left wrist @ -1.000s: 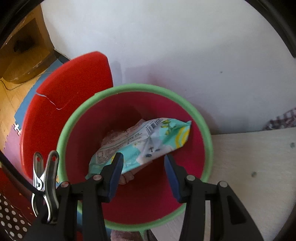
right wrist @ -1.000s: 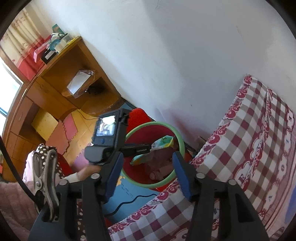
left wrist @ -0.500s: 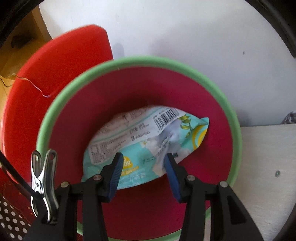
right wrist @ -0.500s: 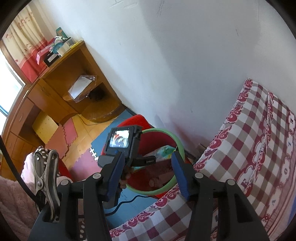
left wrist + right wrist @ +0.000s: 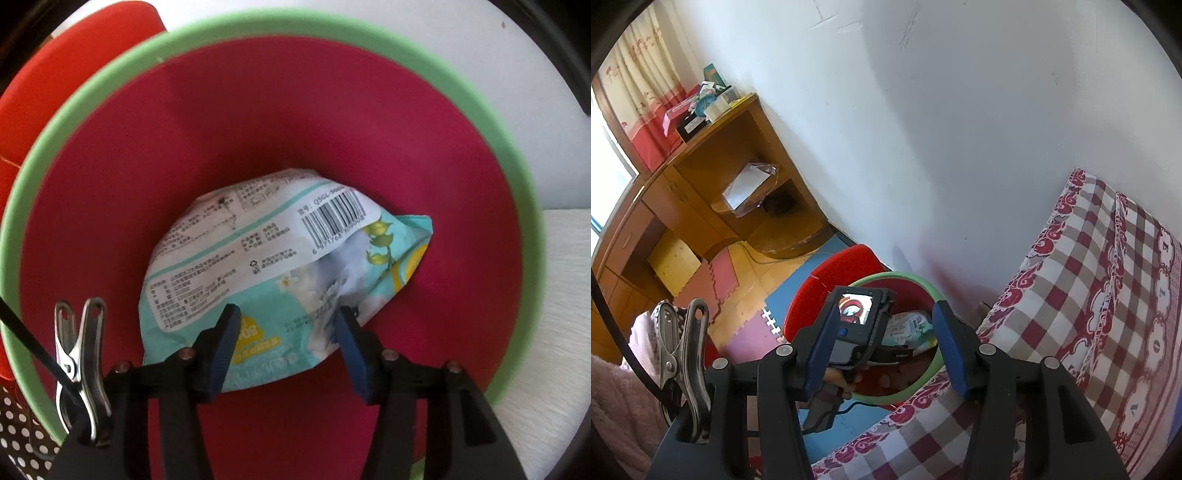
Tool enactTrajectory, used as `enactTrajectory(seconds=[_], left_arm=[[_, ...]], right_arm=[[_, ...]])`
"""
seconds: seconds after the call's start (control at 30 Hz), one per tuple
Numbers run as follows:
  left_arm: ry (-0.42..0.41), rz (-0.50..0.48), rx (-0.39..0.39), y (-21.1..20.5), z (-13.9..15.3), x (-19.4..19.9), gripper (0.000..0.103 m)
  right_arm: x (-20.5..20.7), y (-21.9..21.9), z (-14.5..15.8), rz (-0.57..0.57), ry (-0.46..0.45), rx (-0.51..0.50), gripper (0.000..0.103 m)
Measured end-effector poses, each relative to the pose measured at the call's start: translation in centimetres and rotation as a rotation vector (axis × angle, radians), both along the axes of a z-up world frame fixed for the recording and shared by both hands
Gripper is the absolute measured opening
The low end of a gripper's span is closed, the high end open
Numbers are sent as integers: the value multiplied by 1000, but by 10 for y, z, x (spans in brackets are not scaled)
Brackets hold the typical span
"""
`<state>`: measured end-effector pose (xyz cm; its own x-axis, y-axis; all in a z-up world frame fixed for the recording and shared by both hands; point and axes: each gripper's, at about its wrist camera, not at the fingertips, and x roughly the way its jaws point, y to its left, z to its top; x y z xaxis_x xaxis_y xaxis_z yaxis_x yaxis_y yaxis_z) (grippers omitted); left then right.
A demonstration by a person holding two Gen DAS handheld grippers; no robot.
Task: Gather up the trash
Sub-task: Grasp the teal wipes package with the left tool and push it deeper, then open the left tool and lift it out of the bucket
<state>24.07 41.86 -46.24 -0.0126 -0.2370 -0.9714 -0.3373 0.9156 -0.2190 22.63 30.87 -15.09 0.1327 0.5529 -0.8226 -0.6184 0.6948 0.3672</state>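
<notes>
A teal and white wipes wrapper [image 5: 277,251] with a barcode lies low inside the red bin [image 5: 332,110], which has a green rim [image 5: 92,96]. My left gripper [image 5: 288,314] points down into the bin just over the wrapper's near edge. Its jaws are opening and the blue pads stand off the wrapper. From the right wrist view the bin rim [image 5: 908,277], the wrapper [image 5: 912,325] and the left gripper's camera body [image 5: 855,332] in a hand show below. My right gripper [image 5: 886,314] hangs open above them with nothing between its fingers.
The bin's red lid [image 5: 55,74] stands up at its left side. A bed with a red checked cover [image 5: 1089,314] borders the bin on the right. A wooden desk [image 5: 683,192] and coloured foam floor mats [image 5: 746,280] lie to the left, a white wall behind.
My left gripper has sunk deeper into the bin, so the rim fills the view. Its jaws have spread and the wrapper has come free. The right gripper has stayed in place.
</notes>
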Motion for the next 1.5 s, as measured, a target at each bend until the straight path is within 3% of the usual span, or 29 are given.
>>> enactTrajectory(seconds=[0.4, 0.7, 0.87, 1.2, 1.33, 1.5], left_arm=[[151, 7, -78, -4, -36, 17, 55], [276, -37, -46, -15, -66, 37, 54], [339, 0, -72, -12, -80, 50, 53], [371, 32, -83, -8, -88, 73, 53], [343, 0, -48, -5, -89, 76, 53], [281, 8, -39, 0, -62, 82, 54]], right_arm=[[2, 0, 2, -1, 0, 0, 54], [2, 1, 3, -2, 0, -3, 54], [4, 1, 4, -5, 8, 11, 54], [5, -1, 5, -6, 10, 15, 54], [5, -2, 4, -5, 9, 14, 54], [5, 0, 5, -5, 5, 7, 54]])
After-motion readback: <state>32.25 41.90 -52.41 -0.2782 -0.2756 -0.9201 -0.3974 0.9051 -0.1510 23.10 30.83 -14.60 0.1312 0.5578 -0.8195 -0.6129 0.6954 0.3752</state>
